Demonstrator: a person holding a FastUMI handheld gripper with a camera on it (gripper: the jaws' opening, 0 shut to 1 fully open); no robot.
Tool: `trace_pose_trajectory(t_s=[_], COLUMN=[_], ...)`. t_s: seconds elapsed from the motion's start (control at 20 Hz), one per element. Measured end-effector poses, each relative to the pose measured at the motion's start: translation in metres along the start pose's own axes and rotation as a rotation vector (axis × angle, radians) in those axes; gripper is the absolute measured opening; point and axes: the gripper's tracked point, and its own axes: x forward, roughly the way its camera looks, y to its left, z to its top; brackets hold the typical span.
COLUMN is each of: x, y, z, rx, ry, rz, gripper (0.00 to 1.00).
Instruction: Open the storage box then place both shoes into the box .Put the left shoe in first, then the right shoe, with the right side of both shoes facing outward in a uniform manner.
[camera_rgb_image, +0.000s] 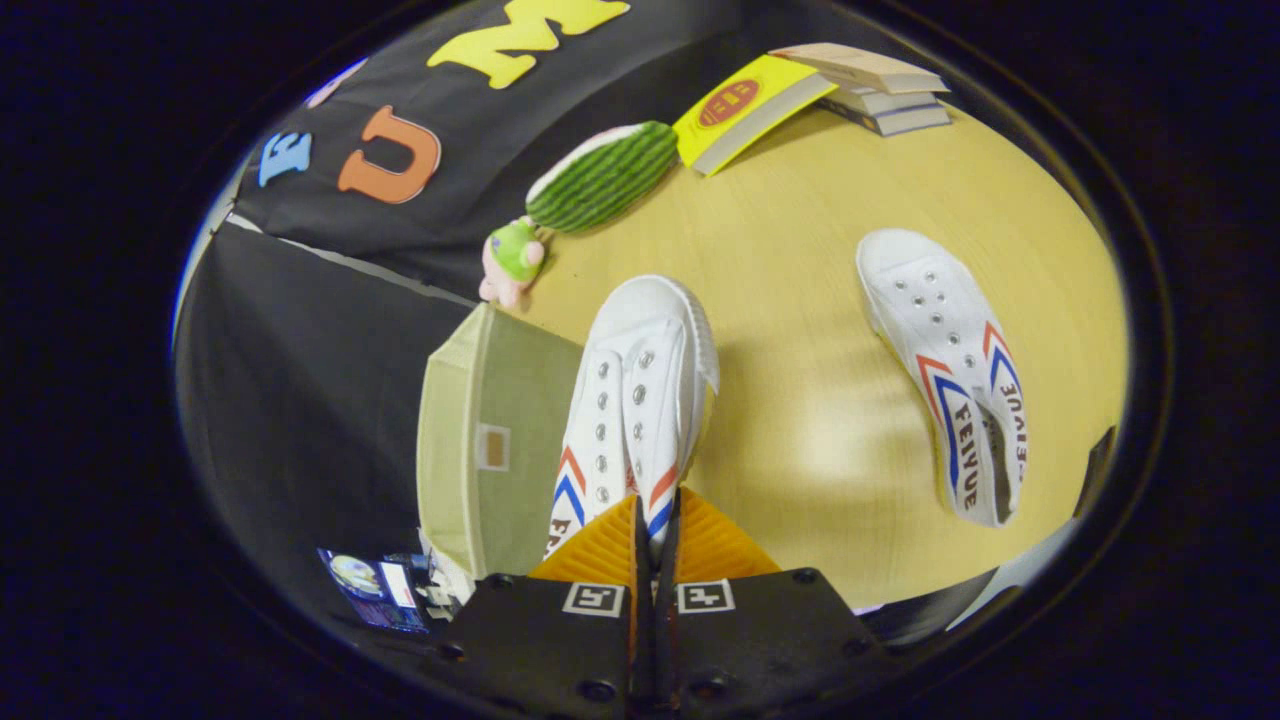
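My gripper (655, 525) is shut on a white canvas shoe (640, 400) with red and blue chevrons, pinching its rear upper. The shoe hangs toe-forward above the table, beside the right wall of the olive fabric storage box (480, 440). The box stands at the table's left side with a small label patch showing on it; I cannot tell if its lid is open. A second white shoe (950, 370) of the same kind lies flat on the wooden table (820, 300), well to the right of my fingers, its opening facing up.
A watermelon-striped plush (603, 175) and a small green and pink toy (513, 258) lie beyond the box near the black cloth wall. A yellow book (745, 108) and stacked books (880, 90) sit at the far side. Printed packets (380, 585) lie left of the fingers.
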Motion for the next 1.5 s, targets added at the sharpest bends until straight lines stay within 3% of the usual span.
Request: trace_pose_trajectory(t_s=[0.25,0.55,0.9,1.15,1.3,1.4,1.5], x=[-0.036,0.013,0.142,0.171,0.170,0.164,0.155], y=[0.110,0.212,0.217,0.214,0.236,0.241,0.239], z=[0.012,-0.011,-0.056,-0.054,-0.045,-0.043,-0.041], rx=[-0.046,-0.081,-0.045,-0.029,-0.058,-0.109,-0.145], ry=[-0.089,-0.054,0.108,0.139,0.109,0.082,0.057], rz=[0.087,0.097,-0.034,-0.033,0.062,0.065,0.056], gripper=[0.06,0.06,0.06,0.07,0.36,0.63,0.74])
